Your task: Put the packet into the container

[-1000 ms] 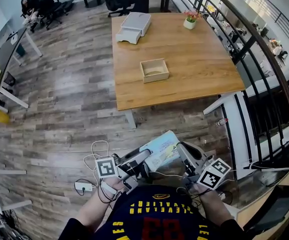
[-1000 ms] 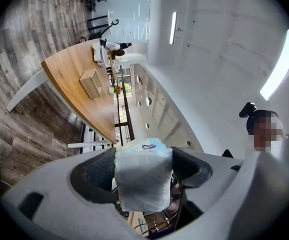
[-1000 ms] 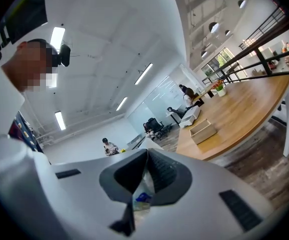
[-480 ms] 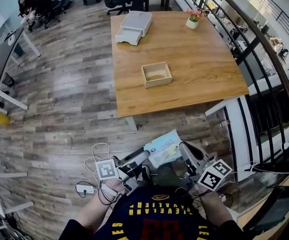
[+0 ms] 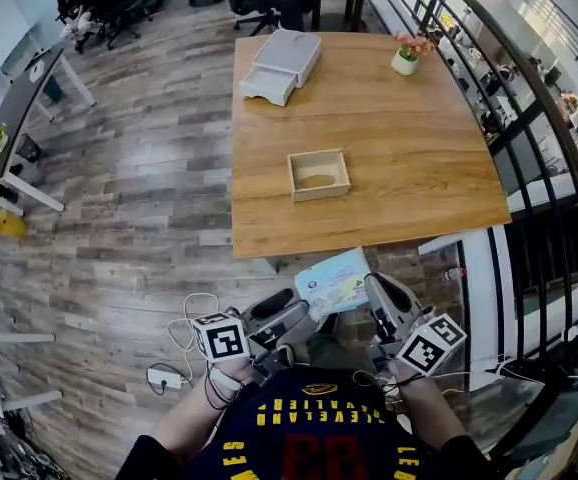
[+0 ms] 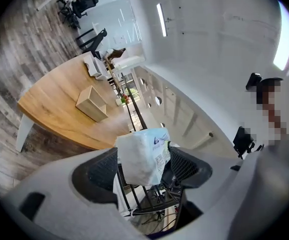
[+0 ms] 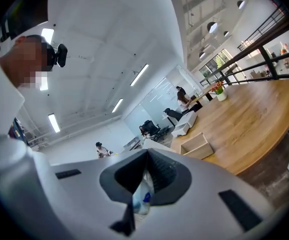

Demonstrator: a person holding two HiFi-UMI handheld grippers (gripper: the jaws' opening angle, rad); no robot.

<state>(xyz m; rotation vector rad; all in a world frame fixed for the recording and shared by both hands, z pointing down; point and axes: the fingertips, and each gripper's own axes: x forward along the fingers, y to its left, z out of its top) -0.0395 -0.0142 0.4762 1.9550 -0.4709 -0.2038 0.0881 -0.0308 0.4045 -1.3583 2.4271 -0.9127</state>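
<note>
Left gripper point(image 5: 291, 306) and right gripper point(image 5: 377, 290) both clamp the packet point(image 5: 335, 281) over the floor, near the table point(image 5: 399, 128): carry stage, I'd say, and next it must reach above the open wooden container point(image 5: 321, 192) before release.

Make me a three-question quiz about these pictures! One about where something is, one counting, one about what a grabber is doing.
1. Where is the wooden box? A: on the floor. B: on the table. C: on a chair.
2. How many flower pots stand on the table? A: one. B: three. C: none.
3. What is the right gripper doing? A: hanging wide open. B: holding a cup. C: pinching the packet.
Answers: B, the box rests on the tabletop; A, a single pot stands near the far corner; C, its jaws are shut on the packet's edge.
</note>
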